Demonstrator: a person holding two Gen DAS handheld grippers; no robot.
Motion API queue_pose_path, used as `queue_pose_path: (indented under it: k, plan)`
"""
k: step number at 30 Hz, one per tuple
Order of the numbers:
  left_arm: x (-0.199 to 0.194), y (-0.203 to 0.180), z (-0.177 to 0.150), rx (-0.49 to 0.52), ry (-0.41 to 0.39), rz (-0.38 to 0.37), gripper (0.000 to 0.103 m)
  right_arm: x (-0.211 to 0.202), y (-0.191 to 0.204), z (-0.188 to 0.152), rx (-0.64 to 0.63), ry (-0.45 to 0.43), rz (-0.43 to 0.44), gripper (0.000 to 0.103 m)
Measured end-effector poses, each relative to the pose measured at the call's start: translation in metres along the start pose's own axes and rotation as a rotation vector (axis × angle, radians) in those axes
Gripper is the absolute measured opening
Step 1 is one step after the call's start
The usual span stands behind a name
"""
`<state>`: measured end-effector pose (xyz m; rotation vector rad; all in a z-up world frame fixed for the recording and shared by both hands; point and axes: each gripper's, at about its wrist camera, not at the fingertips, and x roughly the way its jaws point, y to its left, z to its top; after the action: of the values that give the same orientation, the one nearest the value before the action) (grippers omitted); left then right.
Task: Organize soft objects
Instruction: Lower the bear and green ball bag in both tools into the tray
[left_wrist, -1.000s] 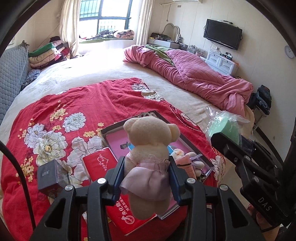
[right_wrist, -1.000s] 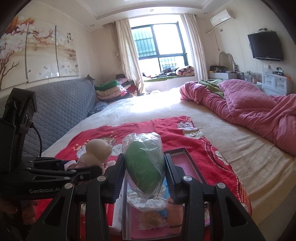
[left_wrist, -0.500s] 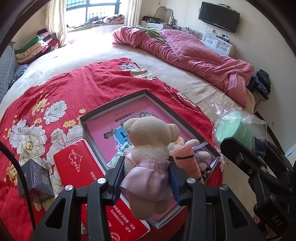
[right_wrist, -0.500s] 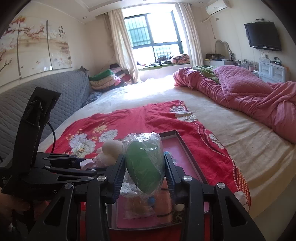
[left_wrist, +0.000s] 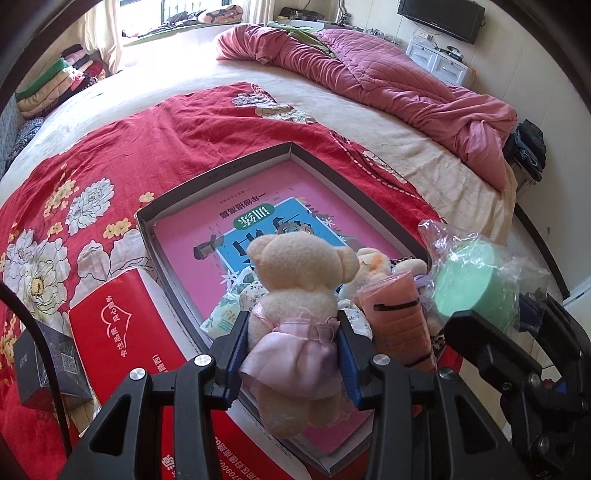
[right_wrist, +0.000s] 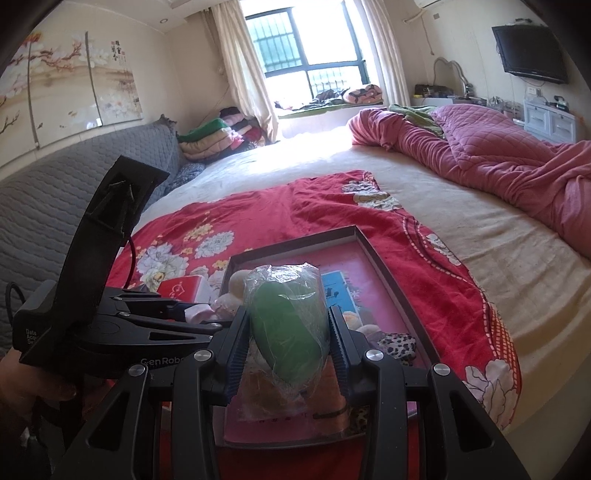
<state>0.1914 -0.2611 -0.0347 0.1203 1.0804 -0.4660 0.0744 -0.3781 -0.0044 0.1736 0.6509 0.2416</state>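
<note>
The teddy bear (left_wrist: 295, 314) is clenched in the left tool (left_wrist: 291, 354), the bagged green sponge (right_wrist: 286, 328) in the right tool (right_wrist: 286, 354), with the shallow box (left_wrist: 221, 173) lying toward twelve o'clock beneath both.

A beige teddy bear (left_wrist: 301, 266) in pink is seen; the bedspread (left_wrist: 155, 140) is red with white flowers; the bagged sponge (right_wrist: 290, 328), possibly foam, is green.

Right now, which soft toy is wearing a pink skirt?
The beige teddy bear, gripped by the left gripper. The green sponge is bagged in plastic, and the orange toy in the tray has only black stripes.
</note>
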Motion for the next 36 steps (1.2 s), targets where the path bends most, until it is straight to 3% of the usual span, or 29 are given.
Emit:
queue_pose_path:
  k: [9, 24, 36]
  plan:
    - [0.010, 0.000, -0.002, 0.005, 0.008, 0.008, 0.044, 0.018, -0.012, -0.010, 0.031, 0.057, -0.003, 0.042]
    - [0.018, 0.005, -0.002, 0.005, 0.016, 0.005, 0.044, 0.049, -0.009, -0.017, -0.033, 0.133, -0.012, 0.042]
    - [0.021, 0.006, 0.001, 0.007, 0.020, 0.007, 0.044, 0.060, 0.004, -0.025, -0.162, 0.153, -0.052, 0.045]
